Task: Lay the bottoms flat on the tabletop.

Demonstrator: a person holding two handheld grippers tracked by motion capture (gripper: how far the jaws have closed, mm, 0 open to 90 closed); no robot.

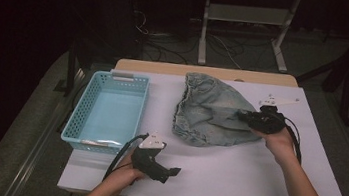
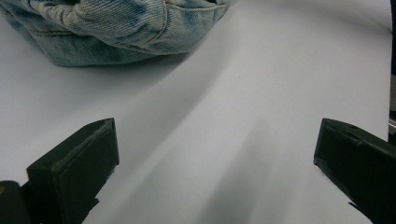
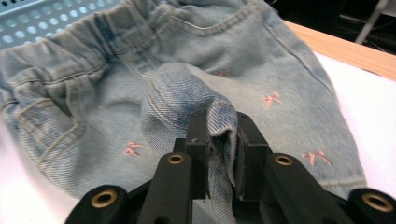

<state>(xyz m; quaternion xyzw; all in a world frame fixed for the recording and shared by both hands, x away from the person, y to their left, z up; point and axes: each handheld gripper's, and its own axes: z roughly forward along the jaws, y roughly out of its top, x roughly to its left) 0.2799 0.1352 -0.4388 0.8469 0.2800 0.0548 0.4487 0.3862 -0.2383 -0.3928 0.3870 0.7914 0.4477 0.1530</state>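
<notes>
**Shorts pinched at the right, basket waiting at the left**

The denim shorts (image 1: 209, 111) lie mid-table toward the far edge, their long axis running far to near. The right gripper (image 3: 219, 140) has its jaws nearly closed on a raised fold of cloth at the shorts' right side. The left gripper (image 1: 173, 171) rests by the near edge, jaws wide and empty. The blue basket (image 1: 75, 116) sits at the left edge, so folding or carrying leftward looks likely.

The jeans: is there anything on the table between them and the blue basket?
No, nothing visible. The right gripper pinches a fold of the jeans; bare white table separates them from the blue basket, beside them.
</notes>
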